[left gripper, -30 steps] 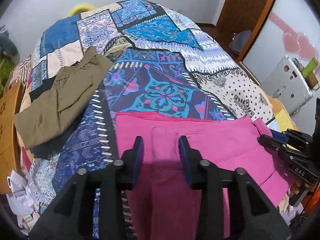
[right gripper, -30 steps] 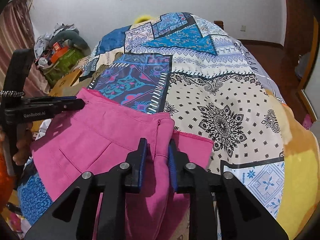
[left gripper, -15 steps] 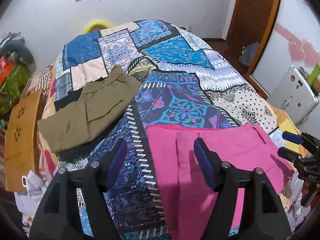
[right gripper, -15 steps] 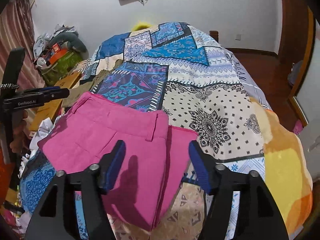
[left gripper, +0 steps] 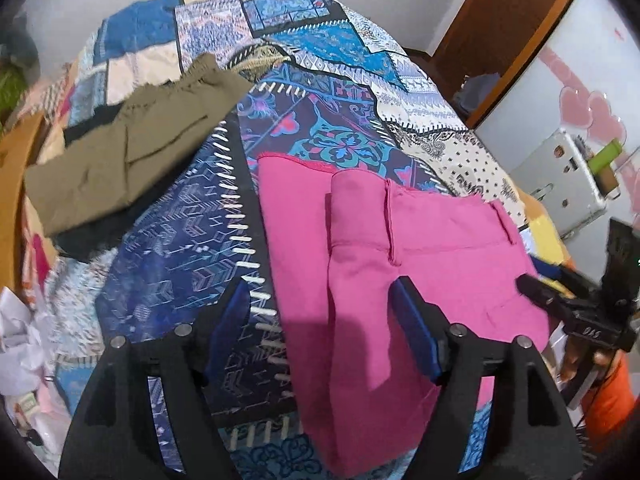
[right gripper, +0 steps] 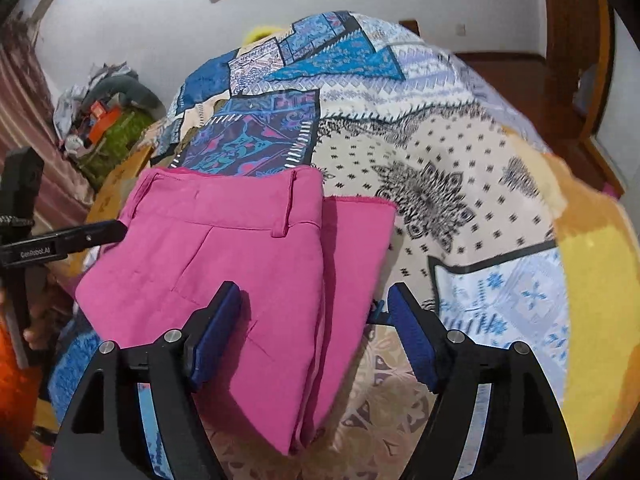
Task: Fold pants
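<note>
Pink pants (right gripper: 224, 264) beside tongs (right gripper: 102, 232) marked "GenRobot.AI"

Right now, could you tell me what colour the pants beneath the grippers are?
Bright pink pants, plain with no pattern; clearest in the right wrist view.

The pink pants (left gripper: 400, 264) run out of sight beneath the left hand-held gripper (left gripper: 320, 332) at the lower edge. The olive garment (left gripper: 132, 148) covers most of a dark one beneath it. Bed edges are motion-blurred.

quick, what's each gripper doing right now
Left gripper: open, holding nothing, over the pink pants.
Right gripper: open, holding nothing, over them.
</note>
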Available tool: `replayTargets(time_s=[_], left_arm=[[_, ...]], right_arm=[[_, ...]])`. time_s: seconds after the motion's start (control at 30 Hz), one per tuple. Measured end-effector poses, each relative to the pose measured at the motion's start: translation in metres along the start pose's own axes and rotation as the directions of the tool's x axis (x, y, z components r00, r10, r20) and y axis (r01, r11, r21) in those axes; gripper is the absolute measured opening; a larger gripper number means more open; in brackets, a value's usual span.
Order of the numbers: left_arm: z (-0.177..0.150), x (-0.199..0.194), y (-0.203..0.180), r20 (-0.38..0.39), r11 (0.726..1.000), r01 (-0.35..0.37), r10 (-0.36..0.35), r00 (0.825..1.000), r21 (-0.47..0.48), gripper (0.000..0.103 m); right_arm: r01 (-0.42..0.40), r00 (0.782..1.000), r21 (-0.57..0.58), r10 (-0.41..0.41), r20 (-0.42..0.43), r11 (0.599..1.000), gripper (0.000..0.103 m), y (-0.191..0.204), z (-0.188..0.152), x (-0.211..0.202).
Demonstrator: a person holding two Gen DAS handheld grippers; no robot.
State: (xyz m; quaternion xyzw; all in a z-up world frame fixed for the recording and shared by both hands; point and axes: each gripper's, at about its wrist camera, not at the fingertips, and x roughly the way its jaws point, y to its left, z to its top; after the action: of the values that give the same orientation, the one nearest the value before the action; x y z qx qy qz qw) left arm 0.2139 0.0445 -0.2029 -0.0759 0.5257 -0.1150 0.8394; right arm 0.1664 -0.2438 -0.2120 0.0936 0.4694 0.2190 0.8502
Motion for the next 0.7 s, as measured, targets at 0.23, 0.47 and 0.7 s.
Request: replayTargets(time_s=[0.23,0.47,0.7], left_arm=[[0.007,0.014,-0.003,-0.034,0.996,0.088,-0.089,0.995,-0.034,0.060],[0.011,0.008,-0.011,-0.019,0.994,0.104,-0.105,0.994,-0.037,0.036],[0.012,-0.019,-0.016,0.082,0.999,0.049,-0.048,0.995,-0.014,0.021]], right_arm=[[-0.074,0.997,0.063,0.074,-0.010,0.995,0.058,-0.009,0.003,0.007],[-0.044,0.999,0.014,0.044,0.017,0.999,0.022,0.003,0.013,0.005],[-0.064,0.995,-0.024,0.066,0.070,0.998,0.012,0.017,0.029,-0.007]])
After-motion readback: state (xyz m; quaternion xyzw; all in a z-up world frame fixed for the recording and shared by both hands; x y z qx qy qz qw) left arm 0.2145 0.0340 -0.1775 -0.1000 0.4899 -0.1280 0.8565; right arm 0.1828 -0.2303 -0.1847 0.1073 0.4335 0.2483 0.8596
